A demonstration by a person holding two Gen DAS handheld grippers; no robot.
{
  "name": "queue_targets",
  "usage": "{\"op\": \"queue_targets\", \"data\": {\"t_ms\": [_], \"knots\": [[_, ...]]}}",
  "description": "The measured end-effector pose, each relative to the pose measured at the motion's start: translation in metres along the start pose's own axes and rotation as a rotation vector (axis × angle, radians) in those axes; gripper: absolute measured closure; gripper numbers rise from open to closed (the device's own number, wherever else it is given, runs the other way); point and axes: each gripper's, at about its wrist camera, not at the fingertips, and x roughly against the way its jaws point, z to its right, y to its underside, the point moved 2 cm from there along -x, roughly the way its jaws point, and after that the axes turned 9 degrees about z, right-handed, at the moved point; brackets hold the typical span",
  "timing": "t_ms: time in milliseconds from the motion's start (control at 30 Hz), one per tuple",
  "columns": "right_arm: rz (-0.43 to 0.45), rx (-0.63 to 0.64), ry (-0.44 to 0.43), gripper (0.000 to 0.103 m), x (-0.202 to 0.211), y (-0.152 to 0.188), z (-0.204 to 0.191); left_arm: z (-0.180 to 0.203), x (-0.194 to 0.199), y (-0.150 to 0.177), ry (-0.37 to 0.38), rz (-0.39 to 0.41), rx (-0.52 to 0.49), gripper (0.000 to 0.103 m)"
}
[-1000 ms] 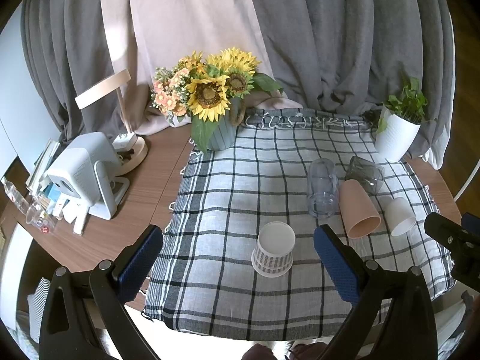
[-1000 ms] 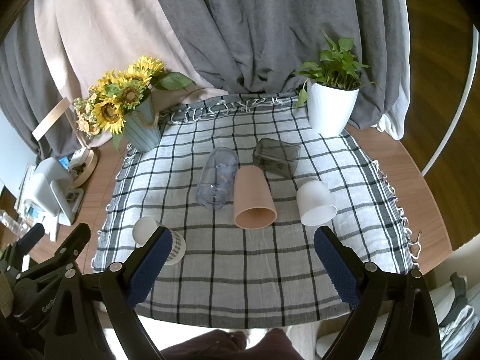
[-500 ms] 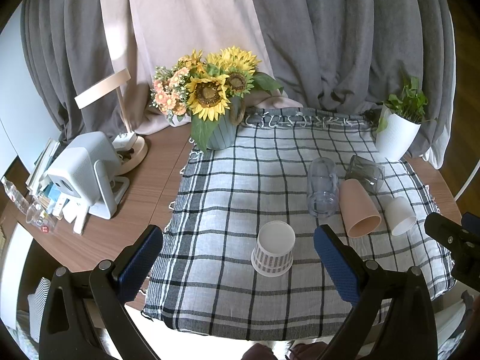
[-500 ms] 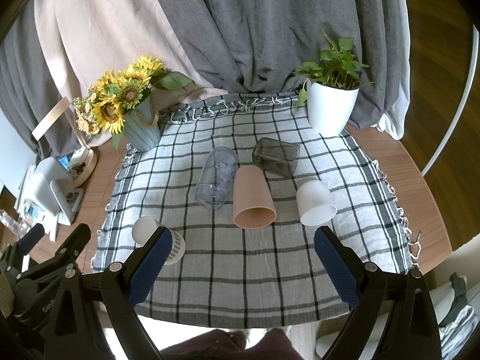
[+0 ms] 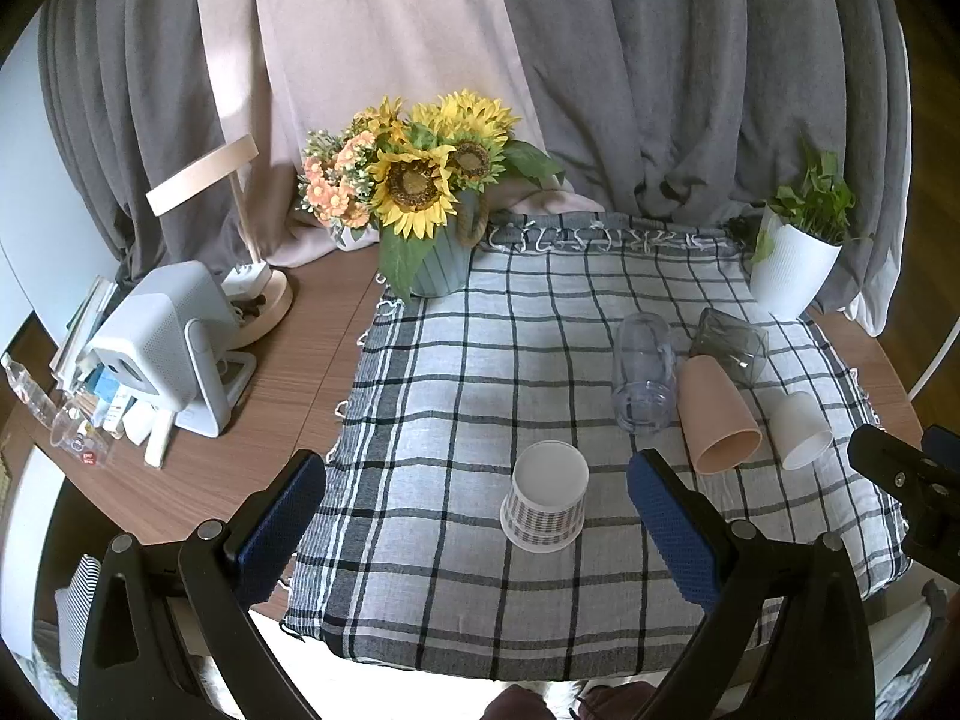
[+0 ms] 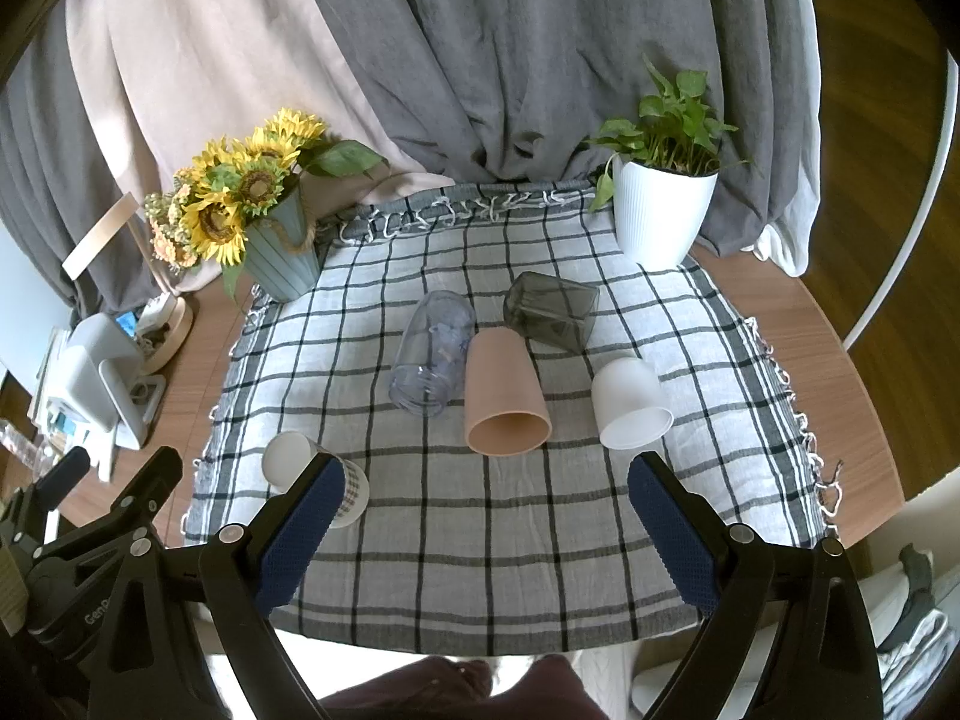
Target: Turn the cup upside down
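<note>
Hovering over the cups, both tongs (image 5: 477,516) (image 6: 486,516) gape.

Soft daylight lit both views evenly; the curtains (image 5: 372,48) glowed brightest toward eleven o'clock. Shadows were faint, focus sharp, and fisheye bending darkened every corner.

The checked tablecloth (image 6: 480,516) is matt woven cloth with a fringed far edge, spread over a smooth wood-grain table (image 5: 270,414). The checked cup (image 5: 545,504) looks like matt paper, the clear cup (image 6: 433,353) and smoky cup (image 6: 552,311) glossy see-through plastic or glass. The blue pads (image 6: 300,540) on the grippers' matt black plastic fingers have a rough, dimpled finish.
</note>
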Motion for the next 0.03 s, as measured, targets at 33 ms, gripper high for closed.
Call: {"op": "queue_targets", "data": {"t_ms": [33], "knots": [[-0.001, 0.0, 0.0, 0.007, -0.0002, 0.0001, 0.0001, 0.0001, 0.0002, 0.0, 0.0, 0.0, 0.0, 0.0]]}}
